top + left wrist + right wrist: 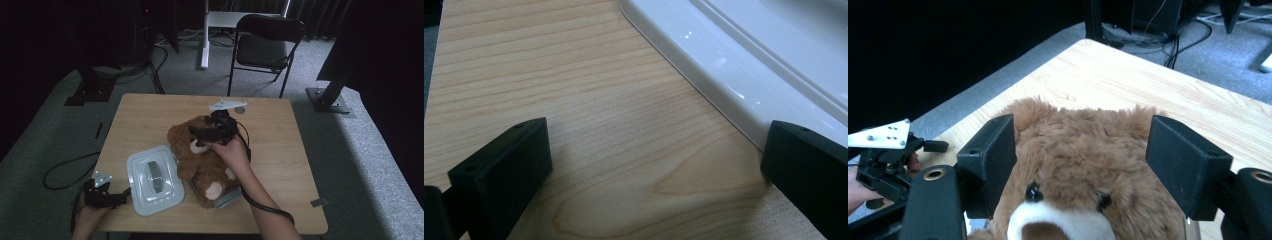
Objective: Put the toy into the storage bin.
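Where the wooden tabletop (280, 135) spreads pale and grained, with rounded corners, it carries one brown plush teddy bear (200, 162), the largest thing on it, lying near the middle and reaching toward the near edge. The bear's fur is shaggy, its muzzle and paw pads are cream, and its two eyes are black beads. Its lower body rests in one clear container (226, 198) whose corner shows by the near edge; what else that container holds cannot be told. Just beside the bear, toward the left edge, lies one white plastic lid (154, 180), a glossy rounded rectangle with a raised rim and a grey strip at its centre.

The right gripper (212, 131) sits over the bear's head with its jaws spread wide, one on each side of the head, flanking it rather than squeezing. The left gripper (106, 198) waits at the near left corner with its jaws wide apart over bare wood, one jaw just beside the lid's rim.
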A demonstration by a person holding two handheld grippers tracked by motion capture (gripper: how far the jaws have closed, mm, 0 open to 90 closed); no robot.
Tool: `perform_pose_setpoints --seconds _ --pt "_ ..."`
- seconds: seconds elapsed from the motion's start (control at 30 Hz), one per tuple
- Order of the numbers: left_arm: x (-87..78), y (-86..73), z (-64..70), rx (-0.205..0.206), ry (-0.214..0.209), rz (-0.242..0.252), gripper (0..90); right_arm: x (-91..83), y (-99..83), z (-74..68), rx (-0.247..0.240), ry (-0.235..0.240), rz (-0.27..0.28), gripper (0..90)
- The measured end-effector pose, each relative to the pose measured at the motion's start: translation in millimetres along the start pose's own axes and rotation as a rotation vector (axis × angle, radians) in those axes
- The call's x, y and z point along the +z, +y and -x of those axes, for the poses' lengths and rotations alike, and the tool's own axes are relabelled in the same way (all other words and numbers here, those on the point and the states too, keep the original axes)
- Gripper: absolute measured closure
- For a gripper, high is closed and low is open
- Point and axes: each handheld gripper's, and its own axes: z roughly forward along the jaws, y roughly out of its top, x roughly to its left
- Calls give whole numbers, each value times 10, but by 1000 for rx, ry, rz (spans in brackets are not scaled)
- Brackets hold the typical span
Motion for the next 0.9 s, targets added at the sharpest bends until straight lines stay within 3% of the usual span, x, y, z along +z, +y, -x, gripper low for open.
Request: perform_pose_setpoints --seconds 0.27,0.43,0.6,0.77,0.9 --pt "0 0 0 0 0 0 6 298 -136 5 -35 -33 -101 305" --pt "-1 0 1 -1 -1 -1 6 341 -221 20 -34 -47 -130 319" --pt "-1 0 -1 2 0 -2 6 337 -256 60 -28 -31 -142 324" --pt "-1 0 -2 3 0 -2 6 410 -287 44 -57 -37 -194 360" --pt "-2 0 -2 4 0 -4 6 485 -330 80 -38 -24 -224 378"
